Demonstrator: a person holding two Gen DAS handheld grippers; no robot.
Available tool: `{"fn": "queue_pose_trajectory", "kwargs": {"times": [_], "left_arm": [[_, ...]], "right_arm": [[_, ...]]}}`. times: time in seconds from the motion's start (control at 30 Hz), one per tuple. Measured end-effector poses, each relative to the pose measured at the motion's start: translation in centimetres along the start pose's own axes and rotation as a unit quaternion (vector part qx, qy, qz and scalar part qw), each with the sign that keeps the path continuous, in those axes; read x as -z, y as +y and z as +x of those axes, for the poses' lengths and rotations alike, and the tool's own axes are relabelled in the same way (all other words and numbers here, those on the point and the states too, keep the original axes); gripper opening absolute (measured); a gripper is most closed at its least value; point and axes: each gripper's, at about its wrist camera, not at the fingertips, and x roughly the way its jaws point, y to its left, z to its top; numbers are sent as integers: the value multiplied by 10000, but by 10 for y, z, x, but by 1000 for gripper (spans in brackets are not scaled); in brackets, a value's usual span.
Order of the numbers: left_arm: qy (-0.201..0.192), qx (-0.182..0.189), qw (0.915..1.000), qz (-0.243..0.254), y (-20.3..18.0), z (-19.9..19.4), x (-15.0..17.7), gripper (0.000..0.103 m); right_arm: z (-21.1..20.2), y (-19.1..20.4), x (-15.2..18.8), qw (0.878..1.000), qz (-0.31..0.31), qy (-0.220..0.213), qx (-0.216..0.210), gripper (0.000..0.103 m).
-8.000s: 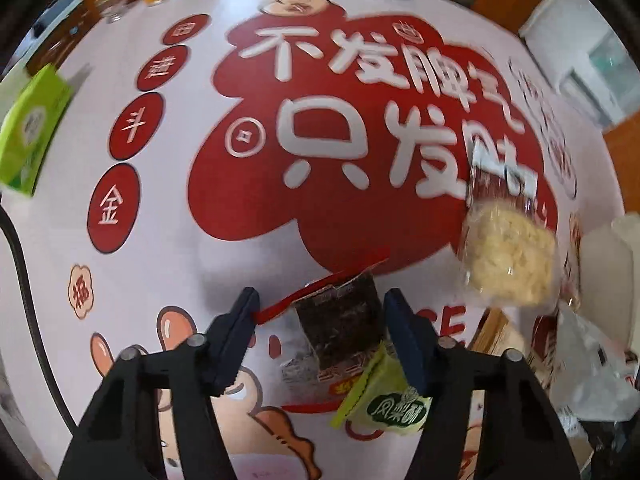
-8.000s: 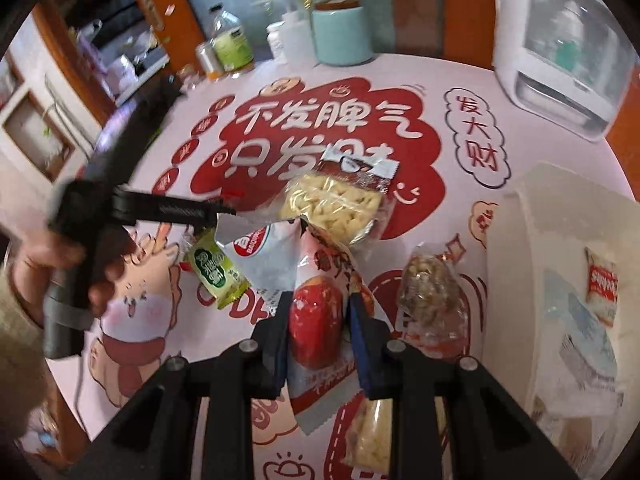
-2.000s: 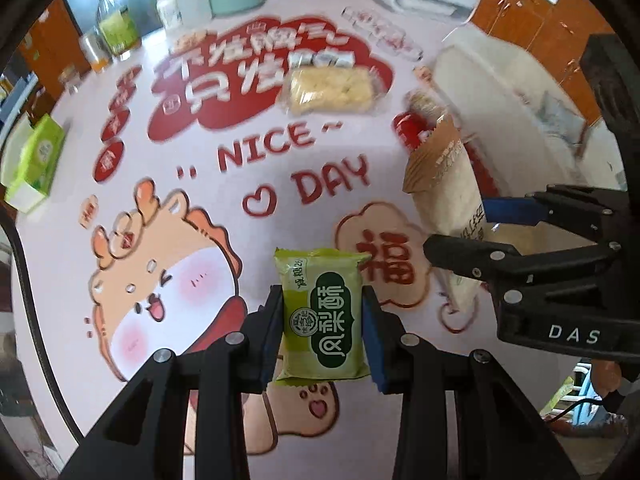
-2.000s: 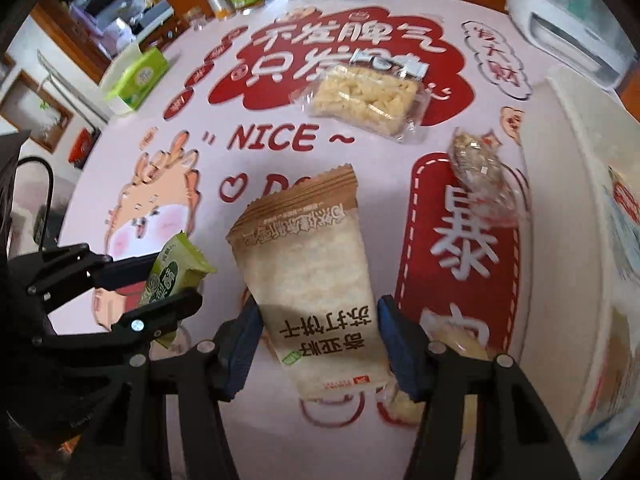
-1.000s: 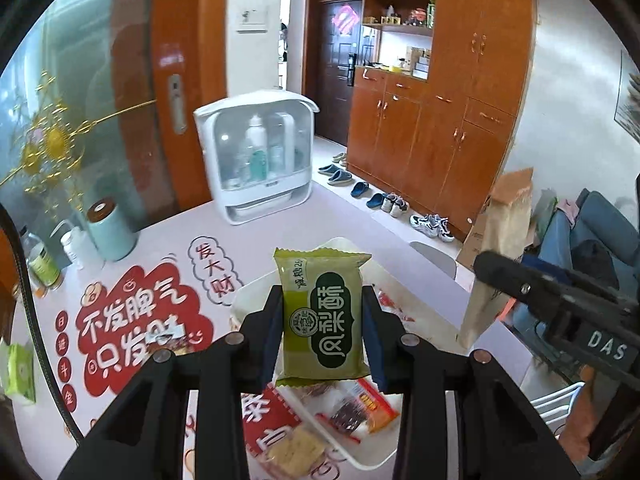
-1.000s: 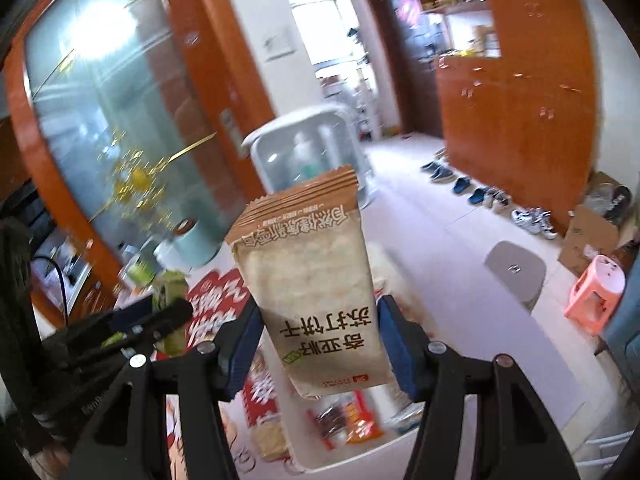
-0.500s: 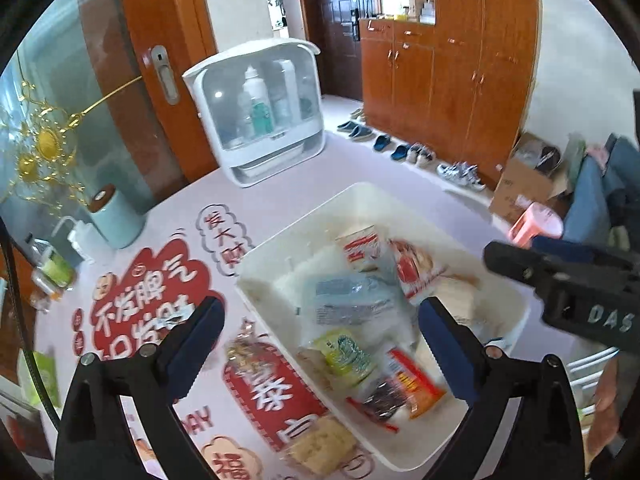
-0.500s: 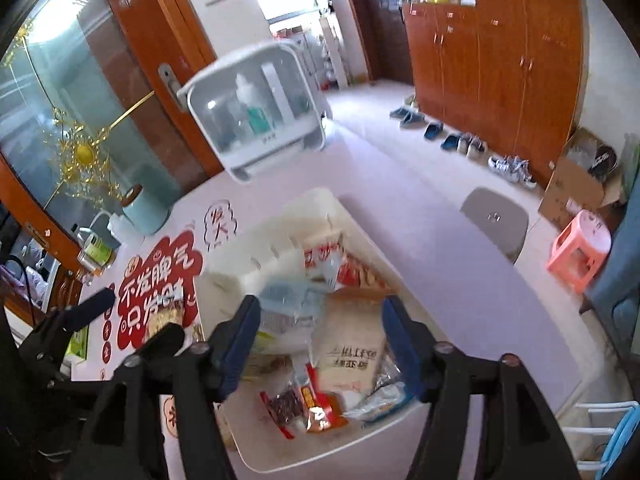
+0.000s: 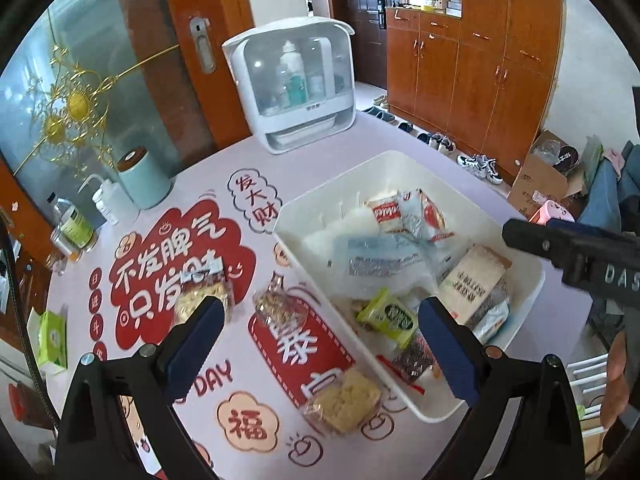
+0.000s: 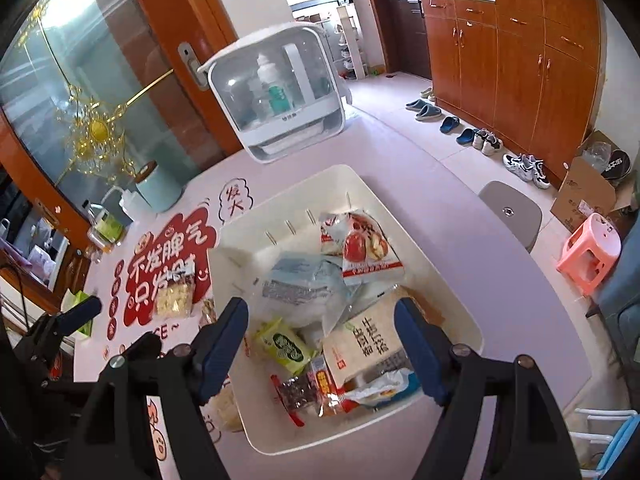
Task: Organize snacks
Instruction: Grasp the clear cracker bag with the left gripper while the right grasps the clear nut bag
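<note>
- Now, left wrist view: your left gripper [image 9: 320, 326] hangs above the table with jaws wide and empty. The white bin [image 9: 532, 280] holds the green pastry pack [image 9: 387, 314] and the tan cracker bag [image 9: 474, 282]. Three snacks lie on the mat outside it: the yellow crisp pack [image 9: 206, 298], the nut bar [image 9: 274, 302] and the rice cake [image 9: 344, 402]. Go for the nearest, square over it.
- Right wrist view: your right gripper [image 10: 322, 344] is also spread wide, holding nothing, directly over the bin. Only here do you see the bin's far corner; the nut bar and rice cake are mostly hidden.
</note>
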Motion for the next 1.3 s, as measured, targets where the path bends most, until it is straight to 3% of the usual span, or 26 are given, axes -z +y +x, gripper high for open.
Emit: {"fn": "queue_pose_trajectory", "kwargs": {"times": [0.27,0.63,0.77,1.0,1.17,1.3], "left_arm": [[263,61,9994,-227,12,-13,33,97],[242,-601,9954,-704,53,-43,59,97],[145,-985,9888,-1113,85,-61,67,97],[36,-1710,9698,-1739,151,-92,76,97],[12,-1791,9645,-1940,190,-90,68,97],[148,-1602,9662,-2015,212,-58,57,97]], "right_arm": [[-3,4,10,9999,-34,95,12,76],[5,36,25,9972,-542,417,-309,76],[8,62,20,9931,-936,399,-578,76],[14,123,-5,9790,-1715,292,-1066,76],[30,171,-34,9681,-2141,256,-1273,76],[59,207,-57,9602,-2448,362,-1293,76]]}}
